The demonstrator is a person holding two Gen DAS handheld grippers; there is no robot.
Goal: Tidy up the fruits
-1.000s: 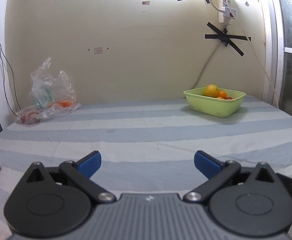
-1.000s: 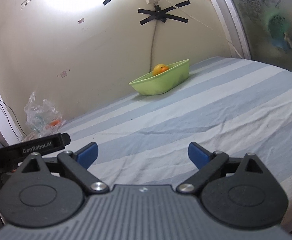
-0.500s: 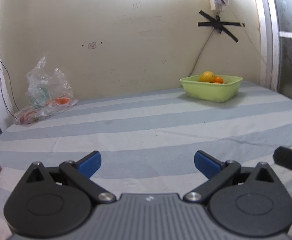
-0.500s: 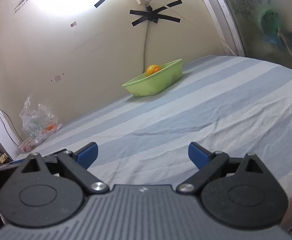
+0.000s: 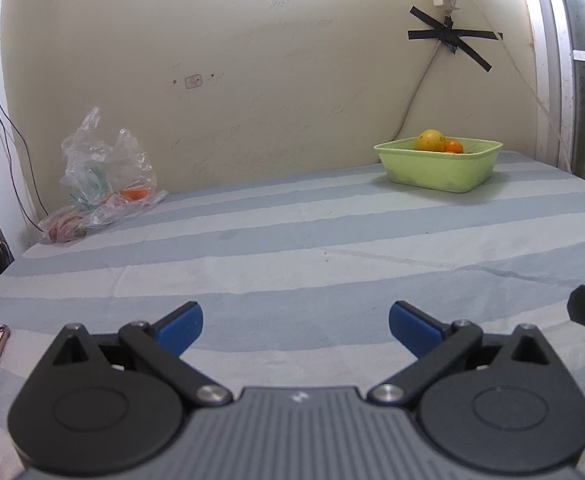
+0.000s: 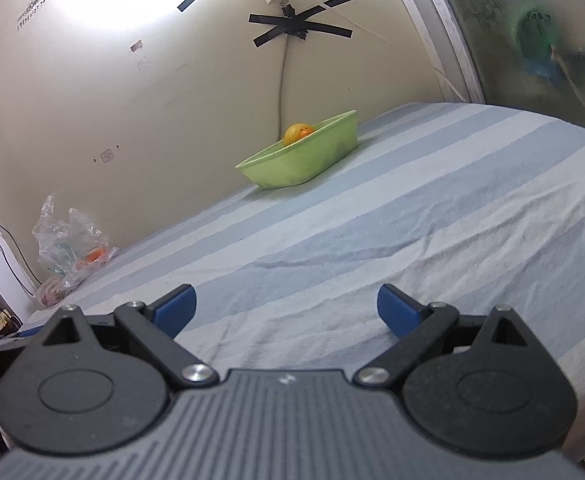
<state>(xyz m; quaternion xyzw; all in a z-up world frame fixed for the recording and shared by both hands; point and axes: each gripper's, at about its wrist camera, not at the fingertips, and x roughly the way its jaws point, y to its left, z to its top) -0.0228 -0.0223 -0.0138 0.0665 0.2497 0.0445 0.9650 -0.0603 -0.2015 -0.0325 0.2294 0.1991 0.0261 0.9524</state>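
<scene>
Both hand-held grippers, left point(image 5: 295, 320) and right point(image 6: 286, 306), are held spread and empty over open bed point(image 5: 292, 248); the green basket's point(image 5: 438, 166) long axis is laid along the far wall.

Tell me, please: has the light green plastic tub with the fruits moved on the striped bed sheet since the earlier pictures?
No. The light green plastic tub stays below the black tape cross, against the wall; only the cameras shifted.

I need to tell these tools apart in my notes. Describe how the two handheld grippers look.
The left gripper and right gripper look the same: a ribbed grey body bearing a small pale mark, two round black discs, black link arms on silver pivot pins, and blue finger pads. No cables or sleeves show.
</scene>
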